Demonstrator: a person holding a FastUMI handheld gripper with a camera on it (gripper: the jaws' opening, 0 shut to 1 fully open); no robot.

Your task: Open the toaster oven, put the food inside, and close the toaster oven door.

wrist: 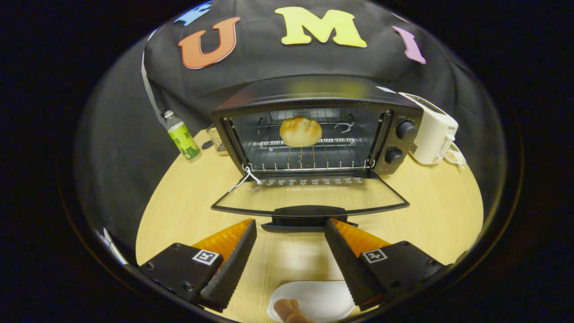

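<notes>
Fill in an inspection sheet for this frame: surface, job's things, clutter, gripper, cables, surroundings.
Surface: round wooden table.
Job's things: toaster oven, door folded down open; bun on the rack inside.
Clutter: bottle left of the oven, white toaster right of it, white plate with a piece of food below the fingers.
Gripper: open, holding nothing, just short of the door handle.
Cables: nothing seen.
Surroundings: black cloth wall.

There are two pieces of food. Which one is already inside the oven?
The round bread roll sits on the rack inside the open toaster oven. The sausage lies on the white plate, under the open hand-held gripper.
</notes>
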